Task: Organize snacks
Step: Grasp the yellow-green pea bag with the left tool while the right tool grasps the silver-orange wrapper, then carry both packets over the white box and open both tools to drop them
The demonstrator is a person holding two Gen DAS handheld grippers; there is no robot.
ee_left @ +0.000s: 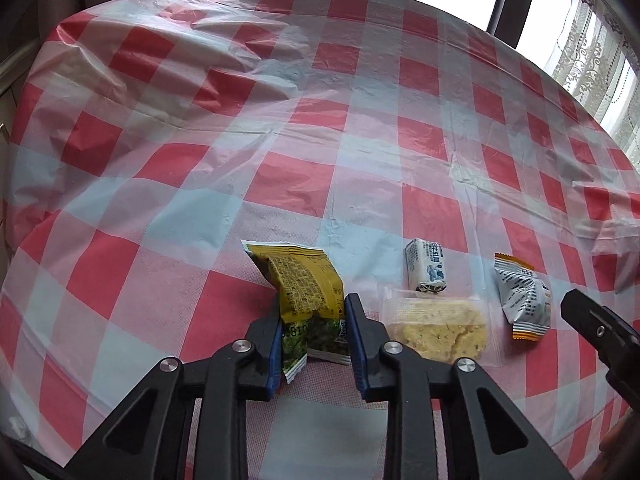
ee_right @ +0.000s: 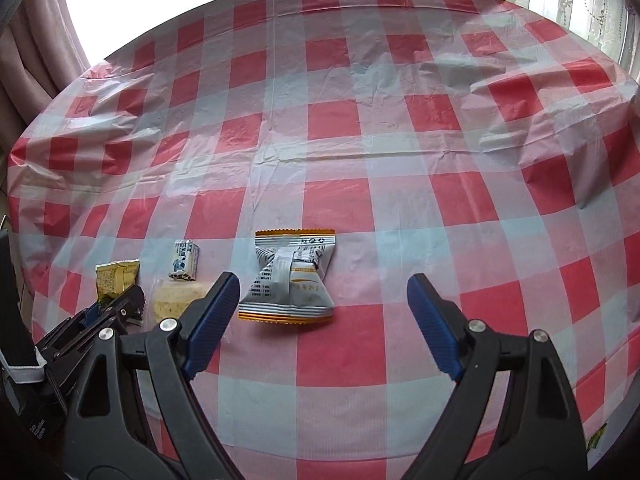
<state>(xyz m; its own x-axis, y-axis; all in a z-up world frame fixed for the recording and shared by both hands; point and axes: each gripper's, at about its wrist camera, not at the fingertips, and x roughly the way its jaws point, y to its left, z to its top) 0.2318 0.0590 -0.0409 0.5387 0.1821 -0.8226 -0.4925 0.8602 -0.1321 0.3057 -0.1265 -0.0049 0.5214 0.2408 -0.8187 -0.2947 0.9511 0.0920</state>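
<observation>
My left gripper (ee_left: 314, 312) is shut on a yellow and green snack packet (ee_left: 308, 288), its end sticking up past the fingertips. Right of it lie a clear-wrapped yellow cracker (ee_left: 438, 330), a small white and blue candy (ee_left: 426, 266) and a grey packet with orange ends (ee_left: 522, 296). In the right wrist view my right gripper (ee_right: 322, 294) is open, its fingers on either side of the grey and orange packet (ee_right: 290, 278) just ahead. The candy (ee_right: 185, 261), cracker (ee_right: 176, 296), yellow packet (ee_right: 116, 278) and left gripper (ee_right: 120, 308) lie to its left.
The snacks lie near the front of a round table under a wrinkled red and white checked plastic cloth (ee_right: 340, 120). Curtains (ee_left: 592, 52) and bright windows stand behind the table. A small green scrap (ee_right: 596, 438) lies at the table's front right edge.
</observation>
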